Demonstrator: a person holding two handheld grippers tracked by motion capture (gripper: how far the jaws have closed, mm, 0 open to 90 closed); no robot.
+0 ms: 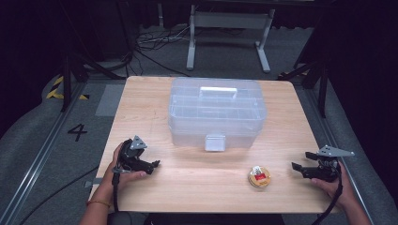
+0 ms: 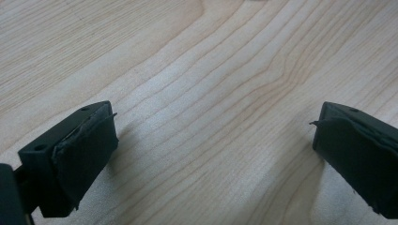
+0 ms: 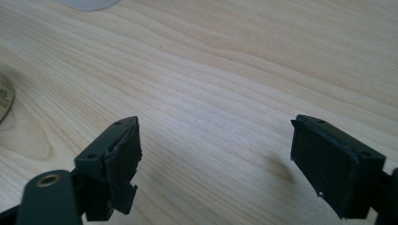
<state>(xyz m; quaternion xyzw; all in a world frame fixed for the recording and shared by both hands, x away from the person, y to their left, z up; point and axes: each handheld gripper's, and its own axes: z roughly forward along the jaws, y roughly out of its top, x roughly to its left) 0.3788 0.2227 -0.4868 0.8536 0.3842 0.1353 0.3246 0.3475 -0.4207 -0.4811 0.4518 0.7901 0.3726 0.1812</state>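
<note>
Tin (image 1: 259,177): small, round, gold-coloured with a red-and-white label on top, lying flat on the table (image 1: 197,187), lower right of centre in the high view. It sits in front of the clear box (image 1: 217,112), apart from it, below the box's right half.

Right gripper (image 1: 298,161): at the right edge of the frame, held in a hand (image 1: 334,185), jaws pointing left toward the tin. Tin lies left of the jaw tips, near but not touching, outside the gap. In the right gripper view the jaws stand wide apart with only bare wood between them; the tin's rim (image 3: 5,98) shows at the far left edge, left of the left jaw. Nothing held.

Left gripper (image 1: 154,165): lower left of the high view, held in a hand (image 1: 123,171), jaws pointing right. Tin well apart from it, across the table's front. In the left gripper view the jaws are wide open over bare wood, gripping nothing.

Box lid closed, white handle on top, latch facing the front.
</note>
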